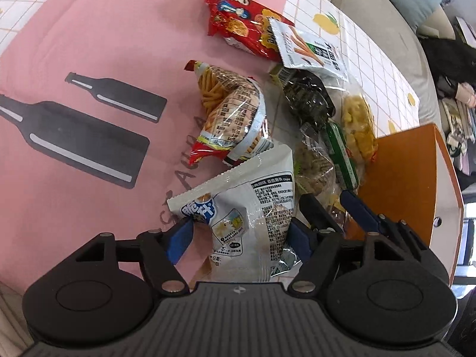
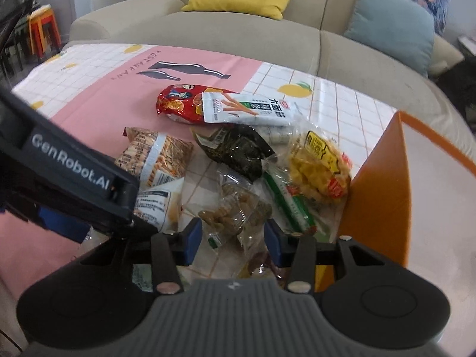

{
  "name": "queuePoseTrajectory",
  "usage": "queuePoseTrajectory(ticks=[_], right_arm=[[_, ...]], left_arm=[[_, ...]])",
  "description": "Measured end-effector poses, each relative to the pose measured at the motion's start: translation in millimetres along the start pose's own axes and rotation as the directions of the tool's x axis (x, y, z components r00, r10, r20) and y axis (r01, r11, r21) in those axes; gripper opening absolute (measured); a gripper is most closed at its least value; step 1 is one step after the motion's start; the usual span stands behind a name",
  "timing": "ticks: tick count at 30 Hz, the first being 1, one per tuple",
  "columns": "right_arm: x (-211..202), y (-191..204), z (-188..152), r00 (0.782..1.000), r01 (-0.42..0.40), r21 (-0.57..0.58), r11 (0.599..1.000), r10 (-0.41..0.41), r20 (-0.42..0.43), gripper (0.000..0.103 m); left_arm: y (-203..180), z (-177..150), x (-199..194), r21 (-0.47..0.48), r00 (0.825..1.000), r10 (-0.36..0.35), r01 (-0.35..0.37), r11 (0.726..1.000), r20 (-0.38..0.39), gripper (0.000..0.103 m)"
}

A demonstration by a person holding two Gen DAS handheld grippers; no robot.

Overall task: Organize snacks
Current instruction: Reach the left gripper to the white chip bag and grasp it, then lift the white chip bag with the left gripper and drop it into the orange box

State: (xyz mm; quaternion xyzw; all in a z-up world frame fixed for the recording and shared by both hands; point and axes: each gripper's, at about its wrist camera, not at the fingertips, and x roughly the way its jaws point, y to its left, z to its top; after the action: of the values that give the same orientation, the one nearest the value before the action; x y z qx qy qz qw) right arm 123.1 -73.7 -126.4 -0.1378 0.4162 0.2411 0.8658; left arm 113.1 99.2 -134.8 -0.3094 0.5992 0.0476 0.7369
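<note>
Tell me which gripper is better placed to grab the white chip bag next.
Left. The left gripper has its jaws open on either side of the white chip bag, while the right gripper sits over the clear packet of brown snacks.

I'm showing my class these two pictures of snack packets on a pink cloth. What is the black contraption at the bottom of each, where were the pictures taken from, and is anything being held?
Each picture comes from a camera on a hand-held two-finger gripper, looking along its fingers. A person holds one in each hand.

The left gripper has open jaws around a white snack packet, not clearly pinching it. The right gripper is open over a clear bag of brownish snacks.

On the tablecloth lie more packets, including a red bag. An orange box stands beside them.
</note>
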Motion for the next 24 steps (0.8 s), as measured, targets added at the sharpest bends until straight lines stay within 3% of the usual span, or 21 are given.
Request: queuePoseTrajectory(ticks=[5, 8, 12, 17, 24], right_arm=[[14, 9, 3, 1.0, -0.005, -0.01, 1.0, 0.005, -0.005, 0.047], [20, 9, 4, 1.0, 0.01, -0.001, 1.0, -0.01, -0.004, 0.059], [24, 13, 2, 1.0, 0.013, -0.017, 1.0, -0.013, -0.002, 0.052], [21, 12, 0, 1.0, 0.012, -0.026, 1.0, -0.012, 0.004, 0.044], [10, 12, 0, 1.0, -0.004, -0.008, 1.0, 0.004, 0.026, 0.037]], left_arm=[[13, 7, 2, -0.054, 1.0, 0.01, -0.01, 0.999, -0.011, 0.082], [18, 10, 1, -0.062, 1.0, 0.016, -0.017, 0.998, -0.005, 0.082], [16, 9, 0, -0.038, 1.0, 0.019, -0.019, 0.999, 0.001, 0.079], [14, 7, -1, -0.018, 1.0, 0.011, -0.011, 1.0, 0.013, 0.064], [18, 2, -24, 0.002, 0.997, 0.021, -0.022, 1.0, 0.079, 0.059]])
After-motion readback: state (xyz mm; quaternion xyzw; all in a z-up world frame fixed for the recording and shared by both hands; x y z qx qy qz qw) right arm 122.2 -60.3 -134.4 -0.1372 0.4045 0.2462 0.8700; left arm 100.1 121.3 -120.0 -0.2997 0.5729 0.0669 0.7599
